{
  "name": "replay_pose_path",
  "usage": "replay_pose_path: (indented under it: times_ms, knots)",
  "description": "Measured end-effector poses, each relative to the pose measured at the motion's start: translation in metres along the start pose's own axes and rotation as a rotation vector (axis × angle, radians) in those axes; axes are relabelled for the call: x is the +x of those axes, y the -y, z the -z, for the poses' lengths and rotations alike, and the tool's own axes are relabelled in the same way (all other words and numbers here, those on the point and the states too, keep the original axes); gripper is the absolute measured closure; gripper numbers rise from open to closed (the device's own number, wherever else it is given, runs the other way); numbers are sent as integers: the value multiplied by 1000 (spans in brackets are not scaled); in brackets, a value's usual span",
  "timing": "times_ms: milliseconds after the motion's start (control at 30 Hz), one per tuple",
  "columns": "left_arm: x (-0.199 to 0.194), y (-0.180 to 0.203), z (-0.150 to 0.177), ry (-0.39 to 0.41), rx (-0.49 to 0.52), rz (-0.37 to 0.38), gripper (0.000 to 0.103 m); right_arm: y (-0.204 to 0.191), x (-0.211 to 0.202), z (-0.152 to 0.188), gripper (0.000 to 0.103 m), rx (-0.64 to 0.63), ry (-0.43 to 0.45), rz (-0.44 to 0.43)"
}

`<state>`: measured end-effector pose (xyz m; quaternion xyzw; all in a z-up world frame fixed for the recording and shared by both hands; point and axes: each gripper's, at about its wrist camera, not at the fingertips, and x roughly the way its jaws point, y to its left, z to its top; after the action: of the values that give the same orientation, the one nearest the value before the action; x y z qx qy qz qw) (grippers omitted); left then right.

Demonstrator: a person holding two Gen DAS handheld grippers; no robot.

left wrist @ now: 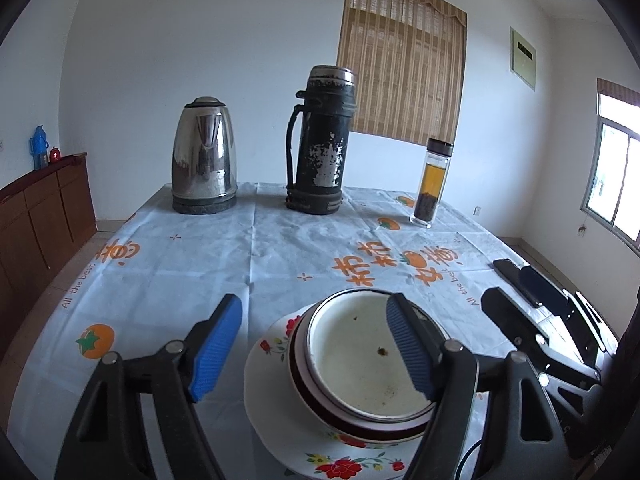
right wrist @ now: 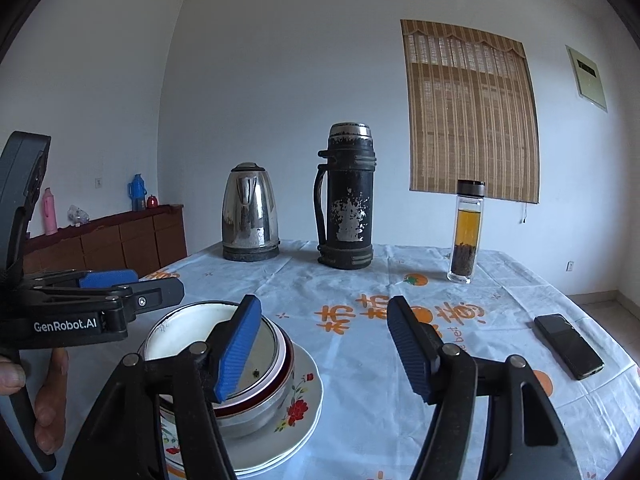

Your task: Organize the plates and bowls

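A stack of bowls sits nested on floral plates at the near edge of the table. The top bowl is white inside with a few specks. My left gripper is open and empty, just above and left of the stack, its right finger over the bowl. My right gripper is open and empty, right of the stack; its left finger hangs over the bowl rim. The plates show below the bowls in the right wrist view. The left gripper also shows there, left of the bowls.
A steel kettle, a worn black thermos and a glass tea bottle stand at the table's far side. A black phone lies on the right of the tablecloth. A wooden sideboard stands far left.
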<state>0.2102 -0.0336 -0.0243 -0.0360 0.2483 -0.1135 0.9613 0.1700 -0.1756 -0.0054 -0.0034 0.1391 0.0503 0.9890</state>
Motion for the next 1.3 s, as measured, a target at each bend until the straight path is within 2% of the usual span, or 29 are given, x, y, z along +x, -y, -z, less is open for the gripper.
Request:
replay_pose_path:
  times_ms: [633,933,967,1067,1300]
  knots:
    - [4,4,5,1,23,-31,24,-4,-5,0,34,-46,20,30]
    - [2,10,7,-1,44,-24,24,-1,-6,1,33,-39,24,39]
    - [2,11,7,-2,47,-25,23,-2,-6,1,33,-40,26,39]
    - [2,12,7,-8,53,-21,10,-2,-7,0,33,-46,32,40]
    - [2,14,6,-5,59,-23,9,-2,-10,-1,33,-53,42,44]
